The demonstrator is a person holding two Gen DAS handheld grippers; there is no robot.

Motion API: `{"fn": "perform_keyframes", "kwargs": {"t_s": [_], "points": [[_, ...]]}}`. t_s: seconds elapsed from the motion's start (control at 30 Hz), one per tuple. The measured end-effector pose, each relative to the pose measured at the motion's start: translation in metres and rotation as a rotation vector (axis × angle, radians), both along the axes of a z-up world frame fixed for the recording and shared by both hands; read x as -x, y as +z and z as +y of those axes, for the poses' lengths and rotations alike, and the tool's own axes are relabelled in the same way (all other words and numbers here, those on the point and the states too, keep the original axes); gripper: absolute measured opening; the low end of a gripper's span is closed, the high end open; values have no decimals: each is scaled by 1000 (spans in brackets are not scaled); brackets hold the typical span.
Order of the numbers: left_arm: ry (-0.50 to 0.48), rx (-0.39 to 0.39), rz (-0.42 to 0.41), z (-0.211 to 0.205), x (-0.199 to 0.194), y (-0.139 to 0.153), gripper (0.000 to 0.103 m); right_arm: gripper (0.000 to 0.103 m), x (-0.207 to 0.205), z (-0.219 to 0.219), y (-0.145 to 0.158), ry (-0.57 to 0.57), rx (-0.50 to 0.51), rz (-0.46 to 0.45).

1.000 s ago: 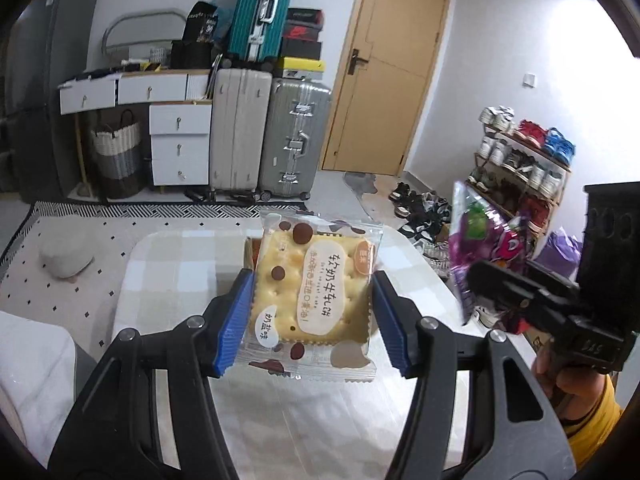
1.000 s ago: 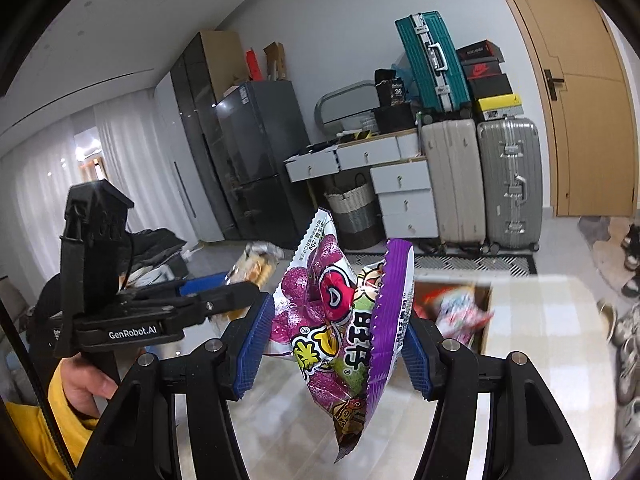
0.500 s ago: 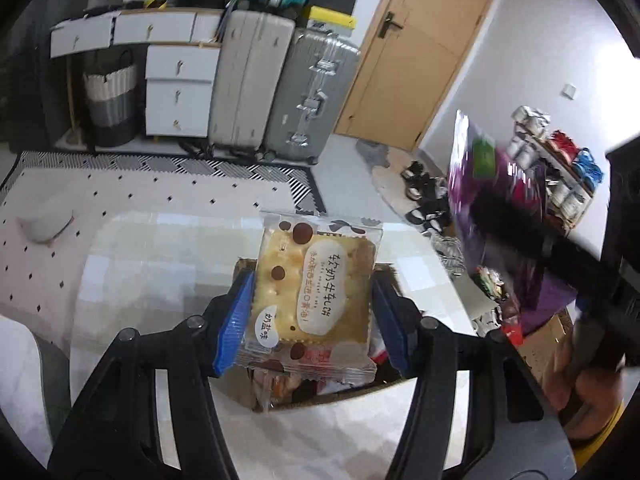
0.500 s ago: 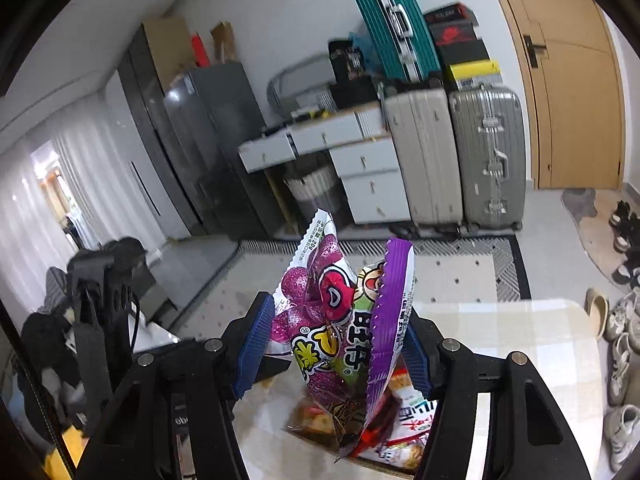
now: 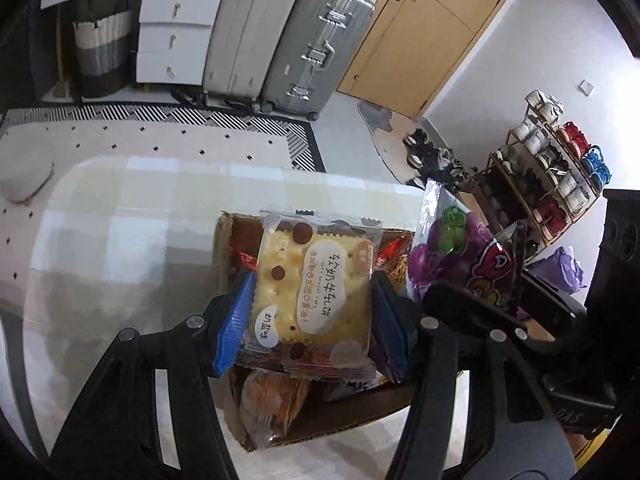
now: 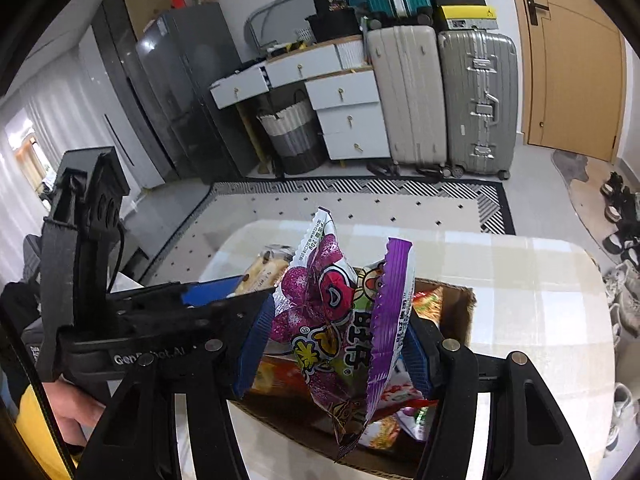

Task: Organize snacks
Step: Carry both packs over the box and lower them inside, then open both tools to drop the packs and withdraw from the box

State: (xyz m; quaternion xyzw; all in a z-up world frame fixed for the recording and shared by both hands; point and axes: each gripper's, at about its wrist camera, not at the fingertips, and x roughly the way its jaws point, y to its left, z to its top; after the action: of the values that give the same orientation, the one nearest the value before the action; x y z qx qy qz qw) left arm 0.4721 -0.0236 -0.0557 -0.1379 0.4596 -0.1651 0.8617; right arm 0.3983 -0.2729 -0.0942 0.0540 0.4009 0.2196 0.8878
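Observation:
My left gripper (image 5: 310, 312) is shut on a clear-wrapped cracker packet (image 5: 312, 292) and holds it above an open cardboard box (image 5: 224, 240) of snacks on the table. My right gripper (image 6: 332, 340) is shut on a purple candy bag (image 6: 340, 320) and holds it over the same box (image 6: 466, 308). The candy bag (image 5: 460, 256) shows just right of the cracker packet in the left wrist view. The left gripper (image 6: 224, 292) with the crackers (image 6: 264, 270) shows to the left in the right wrist view. The box holds several snack packs (image 5: 272, 404).
The box stands on a table with a pale checked cloth (image 5: 120, 216). Beyond it are a patterned rug (image 6: 360, 200), suitcases (image 6: 476, 100), white drawers (image 6: 348, 120), a wooden door (image 6: 576, 60) and a shoe rack (image 5: 548, 172).
Both grippers have tilted downward and come over the box with their snacks still held. The box interior now lies directly beneath both packets.

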Motion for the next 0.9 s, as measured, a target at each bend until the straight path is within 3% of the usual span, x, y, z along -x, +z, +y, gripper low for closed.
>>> {"fn": "perform_keyframes", "kwargs": {"t_s": [0.4,0.8,0.9], "points": [[-8,20,38,-4,-27,-36,55,61,-3,-5,-14,9,44,47],[21,1,20,19,2,-20,56,61,-8,22,-27,73,128,55],[7,14,7,21,23,-11,56,68,-2,27,-28,74,162,38]]}}
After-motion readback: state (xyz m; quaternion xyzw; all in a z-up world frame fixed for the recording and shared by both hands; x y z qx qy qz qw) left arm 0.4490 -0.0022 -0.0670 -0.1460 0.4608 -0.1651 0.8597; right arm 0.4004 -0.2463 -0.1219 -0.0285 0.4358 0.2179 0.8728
